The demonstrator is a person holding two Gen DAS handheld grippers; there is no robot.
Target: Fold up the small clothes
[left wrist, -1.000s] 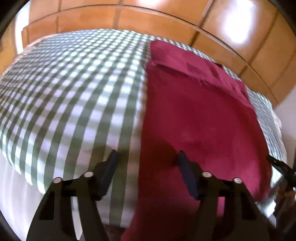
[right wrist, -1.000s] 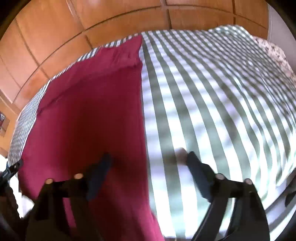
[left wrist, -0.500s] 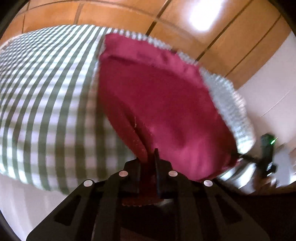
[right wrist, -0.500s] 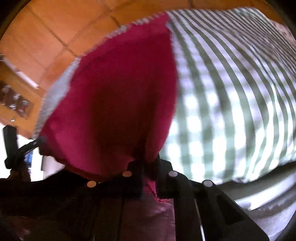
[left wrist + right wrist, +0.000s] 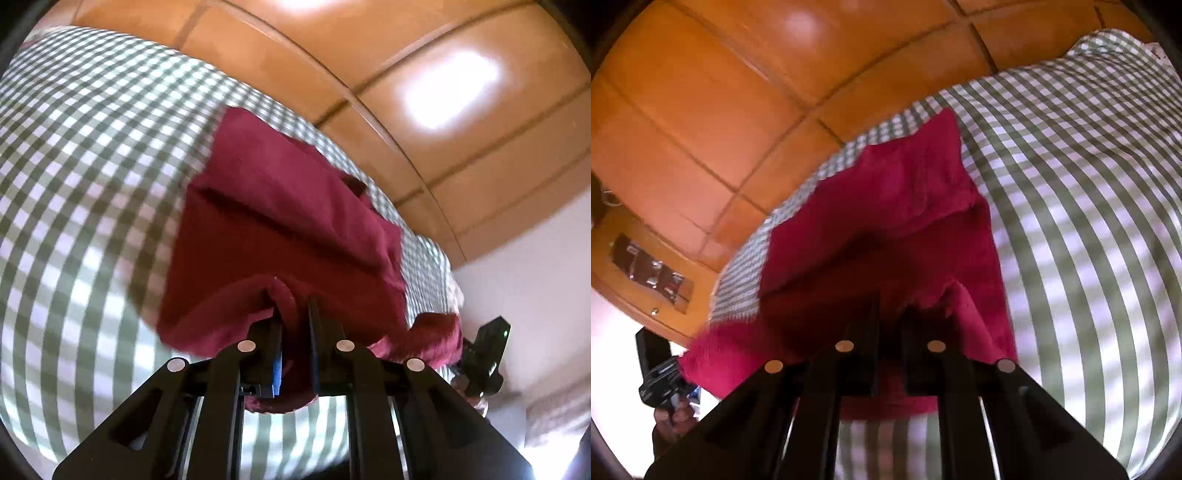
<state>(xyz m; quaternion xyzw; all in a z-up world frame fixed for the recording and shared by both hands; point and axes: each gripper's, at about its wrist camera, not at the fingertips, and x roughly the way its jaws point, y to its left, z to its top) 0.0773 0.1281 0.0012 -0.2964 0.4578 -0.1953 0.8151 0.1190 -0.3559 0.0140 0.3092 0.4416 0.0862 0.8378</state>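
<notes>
A dark red garment (image 5: 280,206) lies on a green-and-white checked bedcover (image 5: 81,177). My left gripper (image 5: 293,306) is shut on the garment's near left corner and holds it lifted above the bed, so the near edge curls over the rest. My right gripper (image 5: 890,306) is shut on the near right corner of the same red garment (image 5: 894,206), also lifted. The far part of the garment still lies flat on the bedcover (image 5: 1089,206). Each view shows the other gripper at its edge: right gripper (image 5: 484,358), left gripper (image 5: 661,373).
A glossy wooden headboard or panelled wall (image 5: 424,110) runs behind the bed, also in the right wrist view (image 5: 720,92). A wooden side unit with small items (image 5: 650,273) stands to the left. A white wall (image 5: 528,277) is at the right.
Both grippers were open over the garment's near edge, then shut on its corners. Since then they have lifted the near edge and carried it toward the far end.
</notes>
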